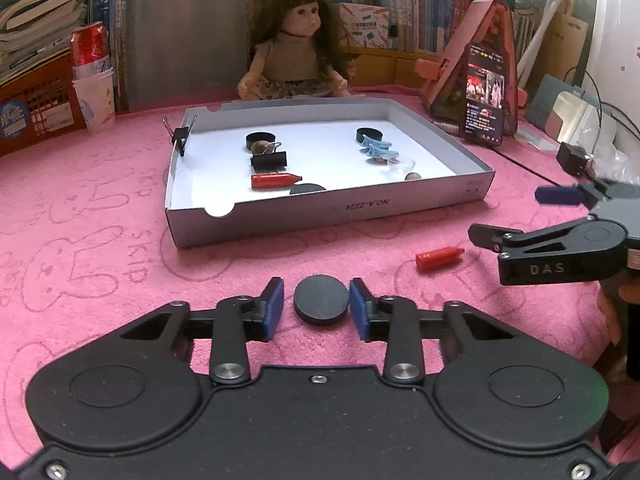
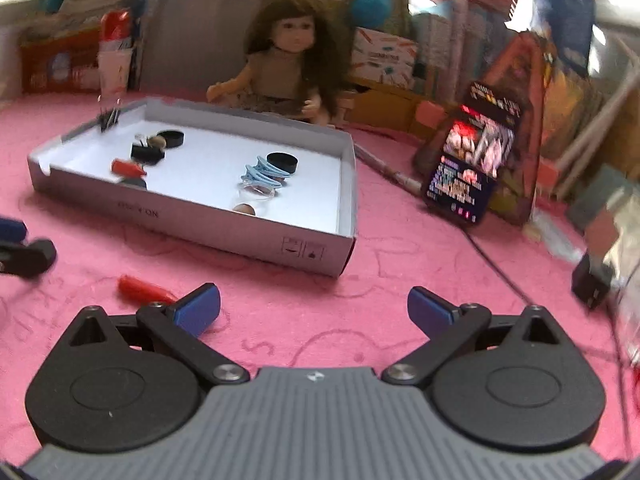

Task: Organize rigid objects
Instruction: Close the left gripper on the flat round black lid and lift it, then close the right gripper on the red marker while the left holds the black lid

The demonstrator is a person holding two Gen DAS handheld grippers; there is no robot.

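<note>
Black disc point(image 1: 321, 299) sits on the pink cloth point(image 1: 100, 240) over the tabletop, between the jaws of your left gripper point(image 1: 317, 304); pads look just beside its rim w/ a thin gap each side, so no firm grip yet; jaws nearly closed but not clamped. The disc is flat & low; if you lift now it'll likely slip out or tip on edge, so squeeze first. The pads could also snag the cloth & drag it.

Your right gripper point(image 2: 314, 312) has its jaws wide open, nothing between them; view is blurred. The red cap-like piece point(image 2: 140, 287) lies just beside its left finger; a careless sweep could knock it away.

The white tray point(image 1: 328, 208) is well apart; clear its near wall or the disc will catch the rim & drop outside.
</note>
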